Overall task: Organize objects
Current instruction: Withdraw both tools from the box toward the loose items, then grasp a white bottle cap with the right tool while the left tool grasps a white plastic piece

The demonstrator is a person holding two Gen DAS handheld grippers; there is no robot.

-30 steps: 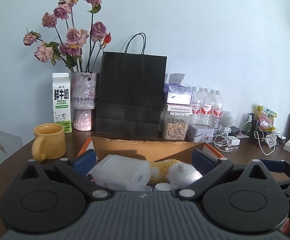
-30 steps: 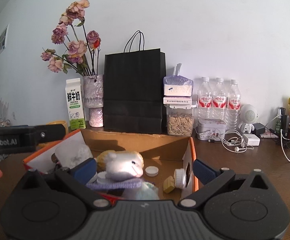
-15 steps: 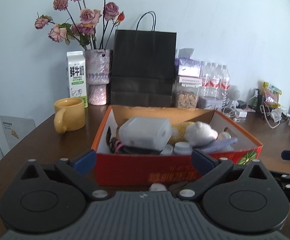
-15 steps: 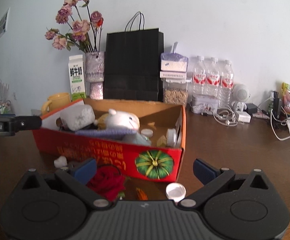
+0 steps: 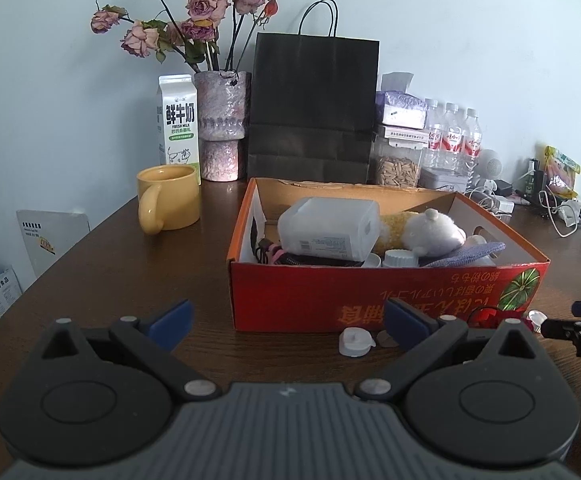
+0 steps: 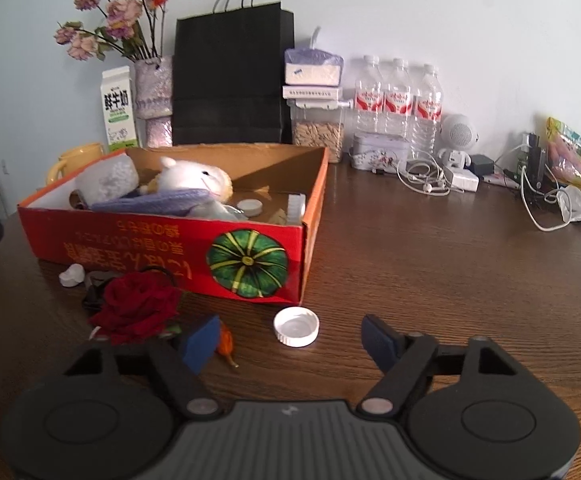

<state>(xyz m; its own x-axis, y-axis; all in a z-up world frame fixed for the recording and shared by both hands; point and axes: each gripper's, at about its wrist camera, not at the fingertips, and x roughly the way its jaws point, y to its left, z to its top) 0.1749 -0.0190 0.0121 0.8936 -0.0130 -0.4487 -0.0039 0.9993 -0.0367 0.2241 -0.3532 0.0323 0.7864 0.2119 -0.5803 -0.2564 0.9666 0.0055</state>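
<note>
Left wrist view: left gripper (image 5: pixel 286 318) spread wide, holding nothing, facing red cardboard box (image 5: pixel 370 300).
Right gripper (image 6: pixel 290 340): spread wide around white bottle cap (image 6: pixel 296 326).

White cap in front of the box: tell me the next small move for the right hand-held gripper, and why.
Probably ease the right hand-held gripper forward and down over the white cap: it lies loose outside the red box, directly between the open fingers, nothing held.

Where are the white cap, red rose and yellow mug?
white cap (image 6: pixel 296 326): right wrist view, inner face.
red rose (image 6: pixel 138 306): right wrist view, bloom centre.
yellow mug (image 5: pixel 172 198): left wrist view, body side.
</note>
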